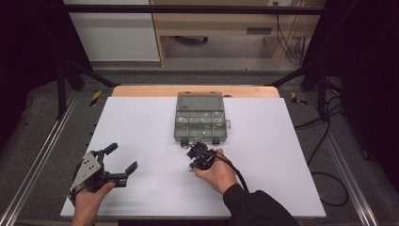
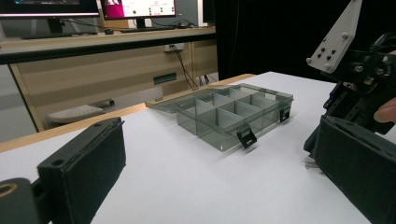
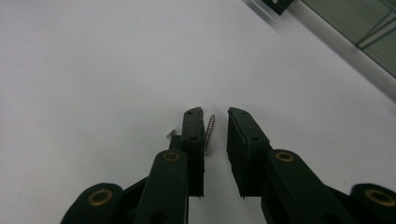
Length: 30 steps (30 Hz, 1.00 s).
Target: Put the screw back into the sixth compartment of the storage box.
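While the left gripper [image 1: 123,159] rests spread and empty, the right gripper [image 3: 215,116] straddles a screw [image 3: 208,132]. The screw's length runs along the nearly closed jaws, hugging one pad, not yet pinched.

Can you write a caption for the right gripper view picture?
Right gripper straddles a small screw on the white table.
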Motion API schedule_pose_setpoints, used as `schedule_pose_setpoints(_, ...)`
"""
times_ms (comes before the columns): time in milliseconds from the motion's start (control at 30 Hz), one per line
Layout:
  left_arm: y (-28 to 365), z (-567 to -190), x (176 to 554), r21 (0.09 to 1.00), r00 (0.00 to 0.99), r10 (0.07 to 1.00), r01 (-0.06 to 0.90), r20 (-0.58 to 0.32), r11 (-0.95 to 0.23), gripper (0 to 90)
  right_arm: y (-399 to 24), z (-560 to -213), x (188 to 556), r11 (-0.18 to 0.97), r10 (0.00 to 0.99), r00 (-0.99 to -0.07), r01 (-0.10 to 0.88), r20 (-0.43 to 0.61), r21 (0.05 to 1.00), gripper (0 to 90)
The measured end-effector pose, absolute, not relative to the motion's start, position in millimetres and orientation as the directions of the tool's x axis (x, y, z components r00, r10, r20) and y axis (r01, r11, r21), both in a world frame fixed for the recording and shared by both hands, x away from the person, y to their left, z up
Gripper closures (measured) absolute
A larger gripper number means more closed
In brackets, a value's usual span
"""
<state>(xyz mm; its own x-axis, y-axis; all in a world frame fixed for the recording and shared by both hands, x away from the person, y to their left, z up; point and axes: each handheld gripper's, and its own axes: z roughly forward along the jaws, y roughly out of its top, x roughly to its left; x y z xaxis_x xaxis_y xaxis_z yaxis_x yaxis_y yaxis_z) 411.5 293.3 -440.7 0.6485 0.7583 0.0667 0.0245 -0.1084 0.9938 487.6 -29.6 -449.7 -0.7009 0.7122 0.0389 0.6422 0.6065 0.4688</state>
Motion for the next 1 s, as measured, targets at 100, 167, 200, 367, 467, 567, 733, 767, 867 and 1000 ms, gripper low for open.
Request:
schedule_pose_setpoints(100,293.1,-440.8,411.6,0.993,0.650,0.757,0.025,0.069,-0.112,2.0,-29.5,-450.7,488.0,0.610,0.713,-0.700,0.644,0.035,0.462,78.6)
schedule_pose_setpoints(167,293.0,-440.8,411.6,0.994,0.650,0.757,0.025,0.068,-0.111,2.0,-29.6,-451.1,488.3,0.608,0.714,-0.699,0.649,0.043,0.457,79.3)
schedule_pose_setpoints(200,293.0,-440.7,411.6,0.994,0.650,0.757,0.025,0.068,-0.110,2.1,-29.3,-451.1,488.2,0.602,0.719,-0.693,0.656,0.047,0.455,79.4)
schedule_pose_setpoints(367,292.9,-440.7,411.5,0.994,0.651,0.756,0.026,0.067,-0.110,2.1,-28.8,-454.3,490.0,0.615,0.708,-0.705,0.642,0.037,0.458,80.4)
schedule_pose_setpoints(467,293.0,-440.8,411.6,0.994,0.651,0.756,0.026,0.066,-0.110,2.1,-28.2,-455.1,489.6,0.609,0.716,-0.697,0.648,0.036,0.458,84.4)
schedule_pose_setpoints(567,293.4,-441.1,411.9,0.993,0.649,0.758,0.029,0.065,-0.111,2.1,-28.8,-455.5,489.8,0.615,0.711,-0.702,0.640,0.026,0.461,87.5)
schedule_pose_setpoints(733,294.3,-441.0,411.9,0.994,0.647,0.760,0.031,0.062,-0.107,2.1,-31.0,-455.8,489.7,0.601,0.716,-0.697,0.643,0.037,0.475,87.8)
schedule_pose_setpoints(767,294.3,-441.0,411.9,0.994,0.647,0.760,0.031,0.062,-0.107,2.1,-31.0,-455.8,489.7,0.601,0.716,-0.697,0.643,0.037,0.475,87.8)
schedule_pose_setpoints(867,294.4,-441.0,412.0,0.993,0.649,0.758,0.033,0.065,-0.113,2.1,-35.4,-453.3,490.0,0.591,0.721,-0.692,0.638,0.031,0.494,87.8)
schedule_pose_setpoints(1000,294.3,-441.1,412.1,0.993,0.649,0.758,0.034,0.064,-0.112,2.0,-40.6,-452.3,491.0,0.571,0.726,-0.686,0.633,0.038,0.523,87.8)
